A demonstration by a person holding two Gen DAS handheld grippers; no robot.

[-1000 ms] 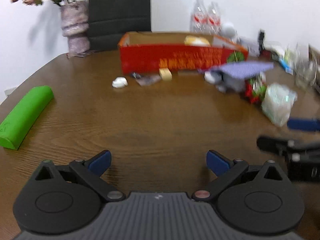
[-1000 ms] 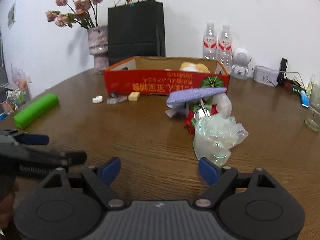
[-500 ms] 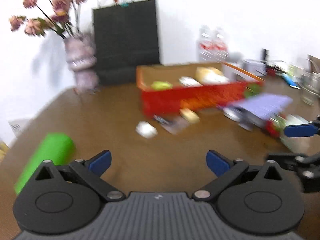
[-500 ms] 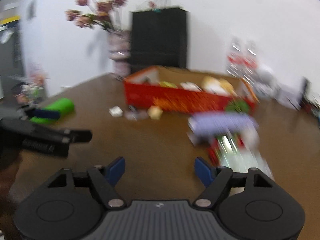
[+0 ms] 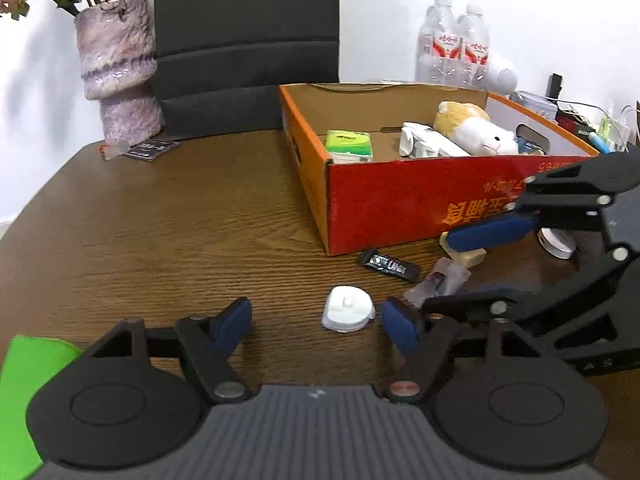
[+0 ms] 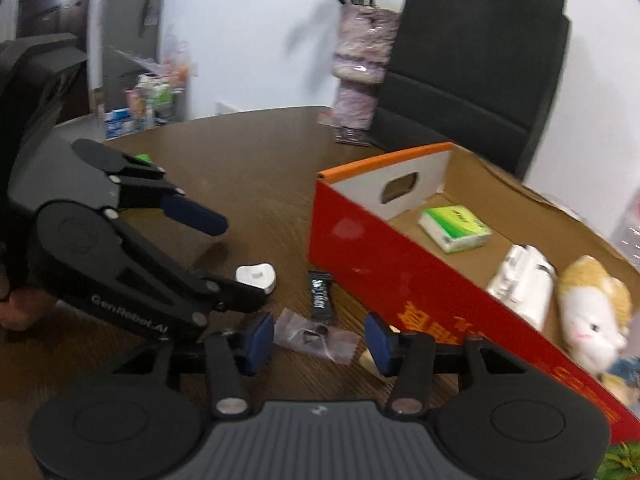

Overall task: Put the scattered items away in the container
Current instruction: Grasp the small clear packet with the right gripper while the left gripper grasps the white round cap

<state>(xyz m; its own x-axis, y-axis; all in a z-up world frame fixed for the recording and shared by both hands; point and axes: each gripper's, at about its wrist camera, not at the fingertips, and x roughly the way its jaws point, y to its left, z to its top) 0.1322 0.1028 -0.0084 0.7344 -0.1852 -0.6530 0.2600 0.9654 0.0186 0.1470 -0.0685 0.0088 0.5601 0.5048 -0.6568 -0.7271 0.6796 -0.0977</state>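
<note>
Only our left view shows the green foam roll [image 5: 28,392]. The black candy bar [image 6: 321,298] lies lengthwise toward the red cardboard box [image 6: 400,280]. Both our left claw [image 5: 316,322] and right claw [image 6: 320,344] are closing, pinching nothing.

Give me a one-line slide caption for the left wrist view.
Left gripper closing around a small white item on the table, right gripper closing beside it near the red box.

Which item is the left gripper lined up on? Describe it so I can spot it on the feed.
Start at the red cardboard box on the wooden table. Below its near corner lie several small loose items; the leftmost is a small white plastic piece, between the closing left gripper's jaws, untouched. Unlike the black candy wrapper and clear packet beside it, it is solid white and rounded.
</note>
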